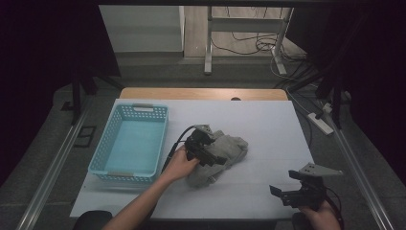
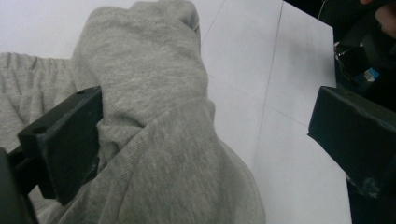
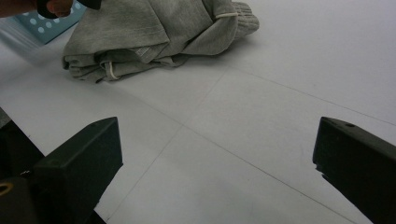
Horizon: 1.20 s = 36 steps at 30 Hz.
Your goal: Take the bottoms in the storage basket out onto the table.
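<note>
A crumpled grey garment (image 1: pixel 226 149) lies mid-table, just right of the basket. My left gripper (image 1: pixel 215 160) rests on its near left part, held by a hand. In the left gripper view a thick fold of the garment (image 2: pixel 154 116) bulges between the wide-apart jaws; the left jaw touches the cloth and the right jaw stands off it over the table, so my left gripper (image 2: pixel 210 140) is open. My right gripper (image 1: pixel 280 191) hovers open near the front right edge, well short of the garment (image 3: pixel 154 32). Between the jaws of my right gripper (image 3: pixel 215 168) there is just white tabletop.
A light blue plastic basket (image 1: pixel 128 178) stands at the left of the white table (image 1: pixel 268 124), with nothing in it; a corner of the basket (image 3: pixel 46 25) shows behind the garment. Beyond the table are a desk frame, cables and a power strip on the floor.
</note>
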Motion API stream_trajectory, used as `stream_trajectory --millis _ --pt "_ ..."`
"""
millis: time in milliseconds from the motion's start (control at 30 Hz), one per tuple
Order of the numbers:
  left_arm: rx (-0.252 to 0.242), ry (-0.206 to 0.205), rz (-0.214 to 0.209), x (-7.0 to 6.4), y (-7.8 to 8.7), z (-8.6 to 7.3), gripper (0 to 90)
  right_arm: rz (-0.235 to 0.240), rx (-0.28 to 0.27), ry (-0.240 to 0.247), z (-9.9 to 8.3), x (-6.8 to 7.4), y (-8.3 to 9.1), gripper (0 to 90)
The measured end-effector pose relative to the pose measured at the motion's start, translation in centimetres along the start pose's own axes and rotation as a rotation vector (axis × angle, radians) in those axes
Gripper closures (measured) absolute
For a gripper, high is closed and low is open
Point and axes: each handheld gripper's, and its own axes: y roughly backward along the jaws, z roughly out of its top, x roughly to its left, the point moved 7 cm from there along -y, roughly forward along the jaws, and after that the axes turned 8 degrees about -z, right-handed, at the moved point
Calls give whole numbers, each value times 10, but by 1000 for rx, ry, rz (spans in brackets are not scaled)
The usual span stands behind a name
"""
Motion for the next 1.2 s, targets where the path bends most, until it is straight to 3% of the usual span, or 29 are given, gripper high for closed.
stream_trajectory --millis 567,933,1200 --pt "-43 5 11 -7 16 4 0 3 -1 2 0 0 0 18" --pt "-11 -39 19 -13 17 0 0 3 -4 3 0 0 1 18" --pt "-10 -40 26 -15 19 -2 0 3 -5 2 0 0 1 18"
